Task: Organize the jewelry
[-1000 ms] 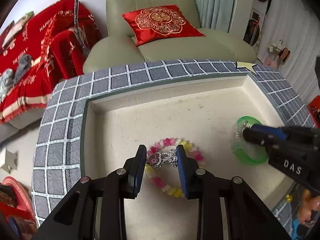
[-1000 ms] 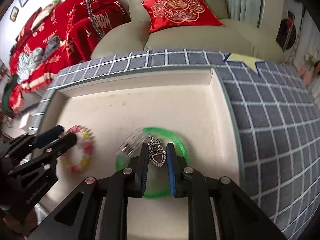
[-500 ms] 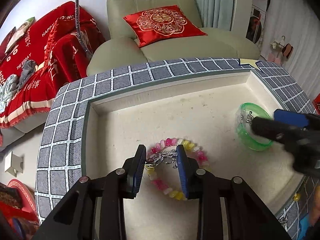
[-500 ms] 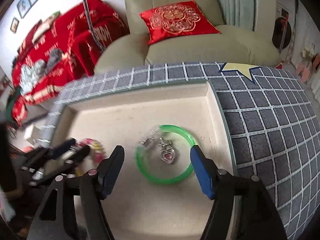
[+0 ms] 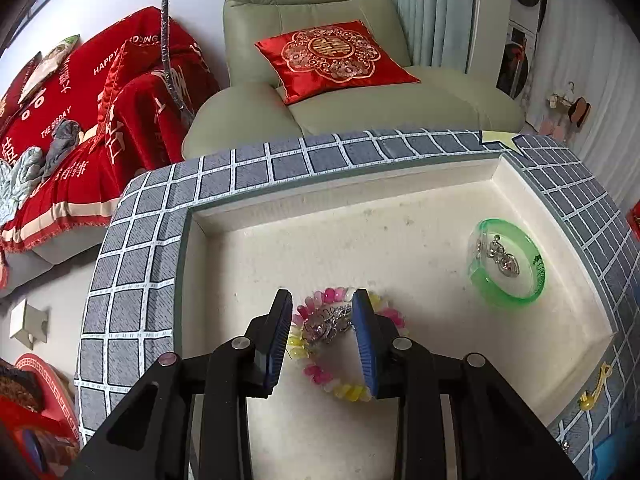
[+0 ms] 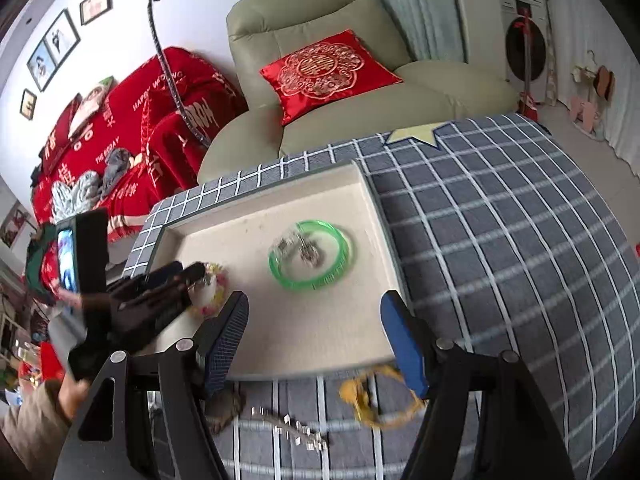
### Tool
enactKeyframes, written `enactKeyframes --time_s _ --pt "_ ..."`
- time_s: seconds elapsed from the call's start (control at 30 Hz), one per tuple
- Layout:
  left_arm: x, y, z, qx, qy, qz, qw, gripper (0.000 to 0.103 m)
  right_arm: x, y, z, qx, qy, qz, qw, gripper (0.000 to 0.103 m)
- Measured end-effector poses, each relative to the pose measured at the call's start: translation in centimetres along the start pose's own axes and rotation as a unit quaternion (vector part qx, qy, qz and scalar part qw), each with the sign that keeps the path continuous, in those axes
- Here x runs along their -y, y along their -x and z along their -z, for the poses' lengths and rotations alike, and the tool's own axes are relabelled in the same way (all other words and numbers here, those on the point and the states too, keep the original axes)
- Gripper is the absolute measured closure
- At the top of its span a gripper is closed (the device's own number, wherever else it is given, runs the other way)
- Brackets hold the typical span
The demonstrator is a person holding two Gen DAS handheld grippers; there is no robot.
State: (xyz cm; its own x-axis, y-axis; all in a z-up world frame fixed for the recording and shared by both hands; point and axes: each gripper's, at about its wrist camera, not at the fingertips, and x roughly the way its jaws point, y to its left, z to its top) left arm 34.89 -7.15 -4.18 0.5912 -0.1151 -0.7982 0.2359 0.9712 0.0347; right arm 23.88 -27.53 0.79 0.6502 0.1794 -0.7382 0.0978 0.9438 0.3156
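Left tongs (image 5: 322,318) hung released over a silver charm (image 5: 328,322) inside the bead bracelet (image 5: 340,388); right tongs (image 6: 314,330) gaped, tray (image 6: 372,208) ahead.

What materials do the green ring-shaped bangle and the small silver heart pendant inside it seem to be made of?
The green ring-shaped bangle looks like translucent plastic or resin, perhaps glass or jade: light passes through it and its surface is glossy. The small silver heart pendant lying inside it looks like polished metal, from its bright silvery glints. Neither material can be confirmed from looks alone.
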Motion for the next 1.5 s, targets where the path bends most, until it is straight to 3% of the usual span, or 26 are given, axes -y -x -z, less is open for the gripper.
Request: enactKeyframes --time_s 0.1,0.33,0.5,0.57,0.67,0.8,0.97,1.13,1.3,1.5 --pt "-0.1 0.5 0.0 0.015 0.001 -0.011 0.9998 0.002 0.7 1.0 1.3 -0.002 -0.016 -0.006 1.000 0.031" --pt "-0.4 3.3 -0.2 0.045 0.007 -0.002 0.9990 0.001 1.0 2.2 3.6 -0.013 -0.015 -0.008 1.000 0.030" --pt "-1.1 7.0 0.9 0.074 0.020 0.019 0.9969 0.000 0.7 3.9 5.0 0.005 -0.001 -0.007 1.000 0.013" --pt "-1.4 8.3 1.6 0.073 0.022 0.028 0.9967 0.000 0.7 5.1 5.5 0.025 0.001 -0.013 1.000 0.000" --pt "-1.8 10.2 3.5 0.076 0.022 0.031 0.9964 0.000 1.0 6.3 6.1 0.036 -0.001 -0.019 0.999 0.000" --pt "-2.9 12.1 6.9 0.065 0.025 0.023 0.9973 0.000 1.4 7.2 7.3 0.015 -0.007 -0.012 1.000 0.000" --pt "-3.8 13.6 11.4 0.064 0.023 -0.015 0.9976 0.000 2.0 7.6 9.4 -0.002 -0.016 -0.004 1.000 0.000" --pt "-4.6 13.6 14.9 0.032 0.040 -0.016 0.9986 0.000 2.3 7.2 11.5 -0.027 -0.020 0.004 0.999 0.000" --pt "-4.8 12.7 17.2 0.006 0.035 -0.008 0.9993 0.000 1.7 6.7 12.7 -0.041 0.000 0.024 0.999 0.000" --pt "-4.9 12.2 17.4 0.003 0.031 -0.009 0.9995 0.000 1.7 5.4 12.1 -0.052 0.024 0.042 0.997 0.000"
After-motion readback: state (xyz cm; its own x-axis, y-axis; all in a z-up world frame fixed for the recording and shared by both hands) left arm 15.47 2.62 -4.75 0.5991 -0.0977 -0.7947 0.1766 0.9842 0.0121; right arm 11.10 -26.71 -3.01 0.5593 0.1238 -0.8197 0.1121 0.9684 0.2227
